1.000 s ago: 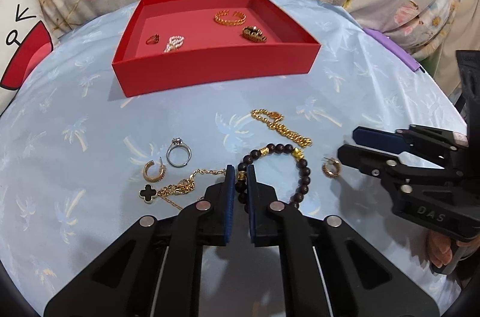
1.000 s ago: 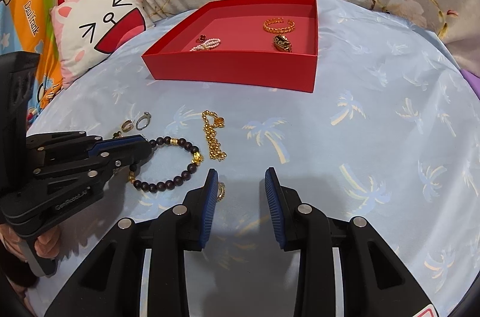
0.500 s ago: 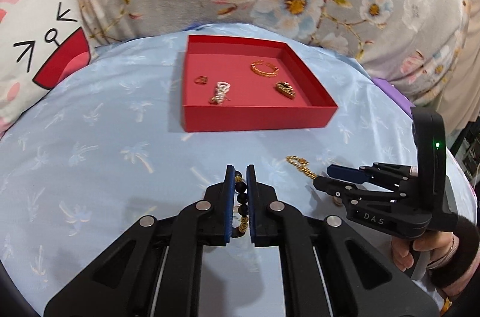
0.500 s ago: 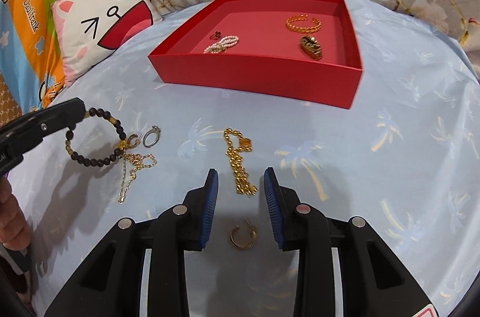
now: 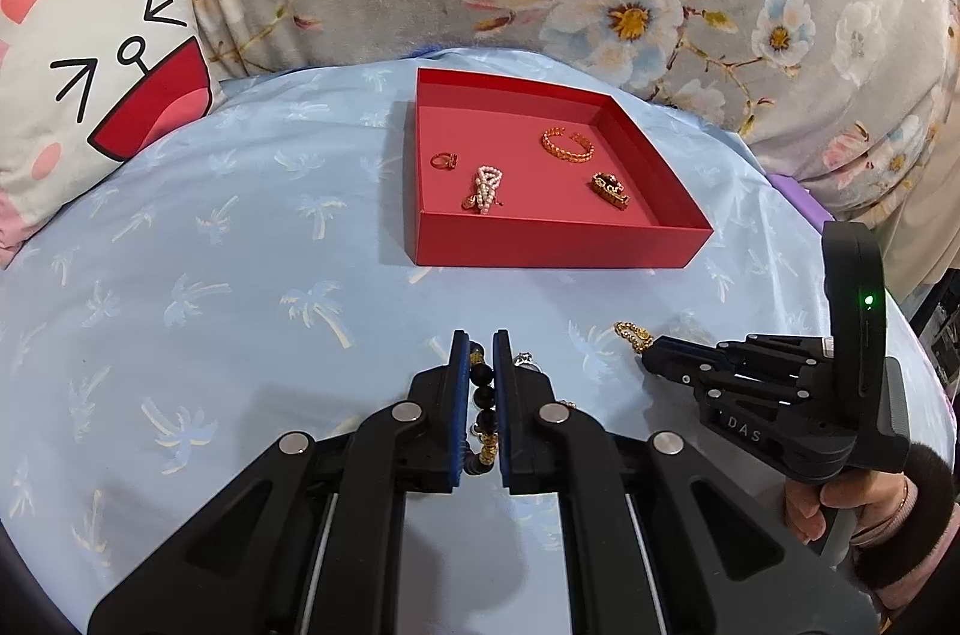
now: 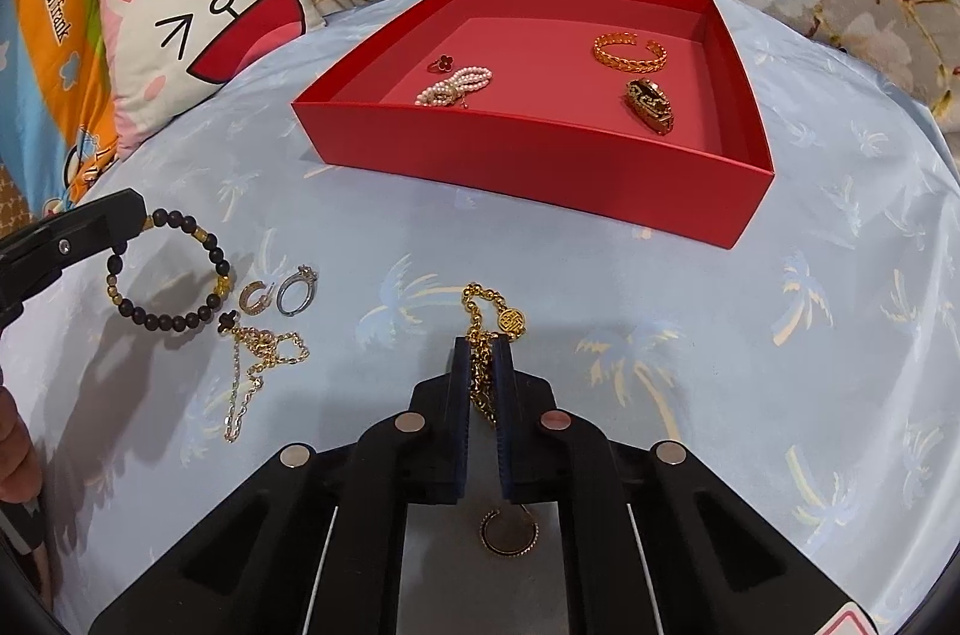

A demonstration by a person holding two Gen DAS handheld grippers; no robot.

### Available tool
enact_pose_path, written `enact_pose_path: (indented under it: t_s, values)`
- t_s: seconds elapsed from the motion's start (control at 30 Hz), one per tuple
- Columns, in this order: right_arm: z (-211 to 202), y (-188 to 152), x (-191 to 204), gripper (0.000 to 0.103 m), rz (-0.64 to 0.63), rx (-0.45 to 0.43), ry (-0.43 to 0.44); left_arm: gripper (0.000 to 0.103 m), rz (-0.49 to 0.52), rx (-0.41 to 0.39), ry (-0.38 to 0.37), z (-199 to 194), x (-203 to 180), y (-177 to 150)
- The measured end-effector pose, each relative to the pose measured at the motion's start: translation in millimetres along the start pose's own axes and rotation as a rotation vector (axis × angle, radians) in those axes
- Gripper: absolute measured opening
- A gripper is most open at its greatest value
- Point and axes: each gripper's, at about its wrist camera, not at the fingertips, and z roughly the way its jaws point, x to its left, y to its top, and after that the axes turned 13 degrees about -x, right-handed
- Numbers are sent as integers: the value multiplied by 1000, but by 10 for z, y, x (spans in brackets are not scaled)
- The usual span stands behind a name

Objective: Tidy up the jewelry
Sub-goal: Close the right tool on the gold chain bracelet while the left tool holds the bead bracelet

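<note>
— Beads first: our left gripper [image 5: 481, 371] is clamped on the dark bead bracelet [image 6: 171, 275], which hangs clear of the blue cloth [image 6: 750, 335], well to the left of the red tray [image 6: 540, 167]. In our left wrist view only a few beads show between the pads; the rest of the loop is hidden behind the fingers.

— And nearer the tray?

— Left of it and closer to us lie a small gold hoop [image 6: 257, 297], a silver ring [image 6: 296, 290] and a thin gold chain [image 6: 258, 365] with a black clover; how that chain is tangled we can't make out.

— Our right gripper?

— Squeezed nearly shut on the gold link bracelet [image 6: 489, 329], in front of the tray; its charm end sticks out past the tips on the cloth. Another gold hoop [image 6: 509, 533] lies under the gripper, partly covered.

— Inside the tray?

— Small ring [image 6: 443, 63], pearl piece [image 6: 456, 86], gold cuff [image 6: 630, 51], dark oval piece [image 6: 649, 102]; its detail is too small to read.
</note>
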Motion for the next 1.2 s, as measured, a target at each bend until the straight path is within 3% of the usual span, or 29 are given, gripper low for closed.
enact_pose_path:
  t_s: [0.13,0.4,0.5,0.6,1.1,1.2]
  values:
    - [-60,8,-31,0,12,-21,-1,7,3,4,-4,12,-17,-10]
    - [-183,66,-106,0,39,-52,13,7,4,2,-7,11,-47,-8]
    - [-141,69,-100,1,34,-38,27,7,3,4,-7,12,-51,-10]
    - [-69,54,-88,12,32,-15,23,7,5,3,-7,14,-53,-12]
    - [23,17,41,12,-39,7,-10,7,10,20,-13,57,-115,-67]
    - [19,18,58,7,-46,10,-16,7,13,23,-13,61,-128,-82]
